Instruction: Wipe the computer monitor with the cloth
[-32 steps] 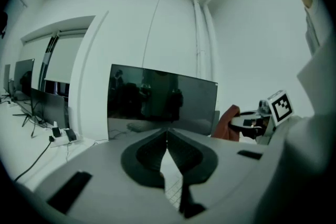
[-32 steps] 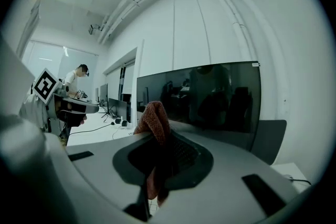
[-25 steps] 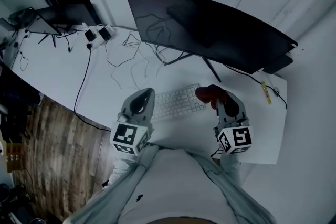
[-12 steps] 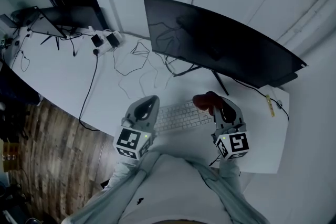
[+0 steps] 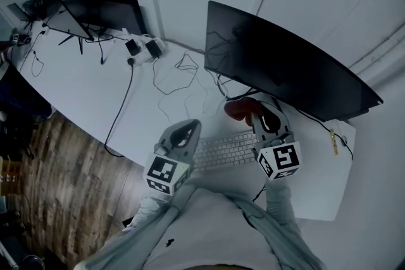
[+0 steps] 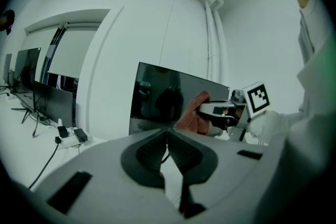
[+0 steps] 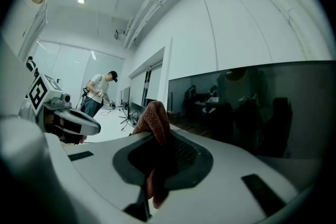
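Before monitor point(image 5: 291, 73), keyboard point(image 5: 224, 150), loose cables point(image 5: 183, 69), cloth point(image 5: 238, 109) in right gripper point(image 5: 257, 113)

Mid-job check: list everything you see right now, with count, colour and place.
desk: one, white, along the wall
monitor: one, black, curved, at the desk's back
second monitor: one, dark, far left end
keyboard: one, white, in front of the monitor
cloth: one, red, near the monitor's stand
cables: several, dark, loose, left of the monitor
power adapters: two, black and white, by the wall
background person: one, pale top, far along the room
left claw: grey, shut, empty, by the keyboard's left end
right claw: grey, shut on the cloth
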Tool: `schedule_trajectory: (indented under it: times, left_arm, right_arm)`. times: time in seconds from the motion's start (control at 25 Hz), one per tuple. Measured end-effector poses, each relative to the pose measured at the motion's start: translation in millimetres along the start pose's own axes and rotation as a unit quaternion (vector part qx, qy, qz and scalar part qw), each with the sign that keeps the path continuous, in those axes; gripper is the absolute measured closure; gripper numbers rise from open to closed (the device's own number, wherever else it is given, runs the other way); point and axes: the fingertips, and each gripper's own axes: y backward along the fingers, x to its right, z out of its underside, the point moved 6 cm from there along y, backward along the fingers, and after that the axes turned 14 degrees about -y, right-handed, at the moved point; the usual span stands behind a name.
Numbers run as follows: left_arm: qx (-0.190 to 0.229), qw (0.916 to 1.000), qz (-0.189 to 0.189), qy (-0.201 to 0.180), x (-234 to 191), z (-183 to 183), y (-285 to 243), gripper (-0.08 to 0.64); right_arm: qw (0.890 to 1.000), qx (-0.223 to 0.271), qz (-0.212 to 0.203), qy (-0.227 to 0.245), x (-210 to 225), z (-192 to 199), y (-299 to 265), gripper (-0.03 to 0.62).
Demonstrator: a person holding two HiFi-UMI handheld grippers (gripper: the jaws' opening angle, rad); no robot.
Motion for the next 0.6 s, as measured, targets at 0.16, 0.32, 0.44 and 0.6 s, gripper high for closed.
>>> schedule_trajectory:
  times: [0.16, 0.32, 0.44, 0.6]
  left_arm:
    - [-0.002, 1.0, 0.001, 0.005, -16, 5, 5, 0.535]
    - [-0.002, 0.9999, 0.007, 0.009, -28, 9, 11, 0.535]
    - [-0.002, 0.9999, 0.012, 0.012, -38, 13, 14, 0.535]
    - [0.003, 0.9998, 0.014, 0.012, -51, 18, 18, 0.535]
  right_arm:
    - [1.0, 0.016, -0.007, 0.014, -14, -15, -40, 0.557]
    - [0.998, 0.03, -0.02, 0.047, -31, -34, -78, 0.557]
    - [0.996, 0.042, -0.026, 0.081, -39, -51, -104, 0.557]
    - [0.994, 0.069, -0.018, 0.082, -44, -75, -136, 0.557]
